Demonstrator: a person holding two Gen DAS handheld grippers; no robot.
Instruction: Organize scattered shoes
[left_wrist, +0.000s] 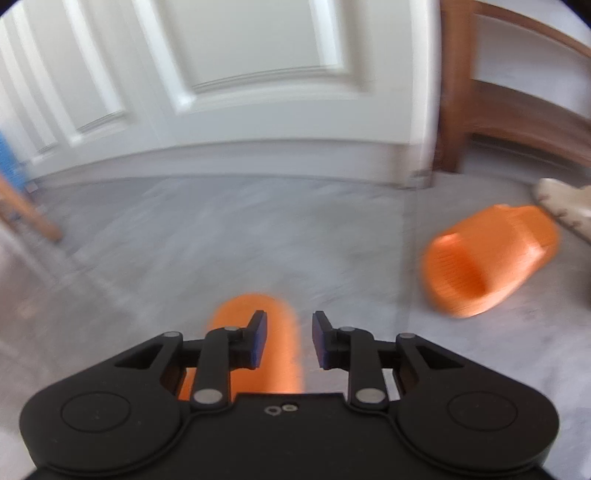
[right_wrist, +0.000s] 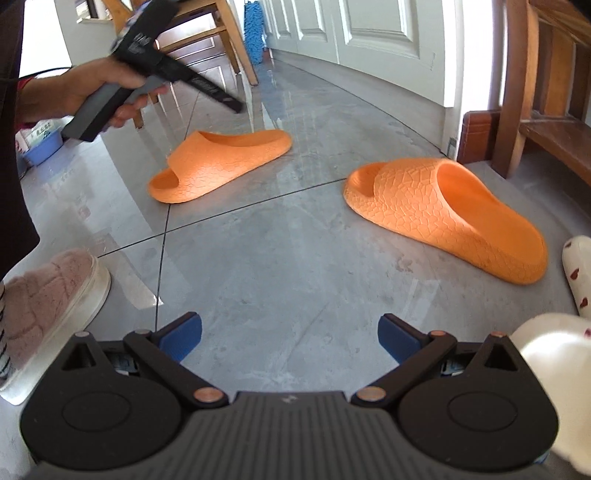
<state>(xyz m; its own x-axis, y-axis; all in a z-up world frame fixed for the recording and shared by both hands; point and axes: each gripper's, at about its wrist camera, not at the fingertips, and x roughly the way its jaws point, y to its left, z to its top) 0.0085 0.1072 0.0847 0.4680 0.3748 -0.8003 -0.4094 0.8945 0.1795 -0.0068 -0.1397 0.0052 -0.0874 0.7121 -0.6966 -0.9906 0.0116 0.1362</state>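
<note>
While both grippers were held above the grey tiled floor (right_wrist: 280, 258), nothing was gripped by either. At the left edge of the right wrist view, a pink fluffy slipper (right_wrist: 48, 306) was seen on a foot. Above it, the left gripper (left_wrist: 289, 341) was held in a hand (right_wrist: 99, 92); in its own blurred view its jaws stood partly open and empty, with one orange slide sandal (left_wrist: 273, 350) seen below and between them. That sandal (right_wrist: 221, 162) was lying on the floor near a wooden chair leg (right_wrist: 236, 44). The right gripper (right_wrist: 290, 338) was spread wide, with bare tile between its blue pads (right_wrist: 184, 338). Well apart to the right, the second orange slide sandal (right_wrist: 450, 214) was lying near a wooden bench (right_wrist: 546, 122) by the white panelled doors (right_wrist: 388, 40). Just beside it, at the right edge, white slippers with red marks (right_wrist: 580, 269) were seen.
</note>
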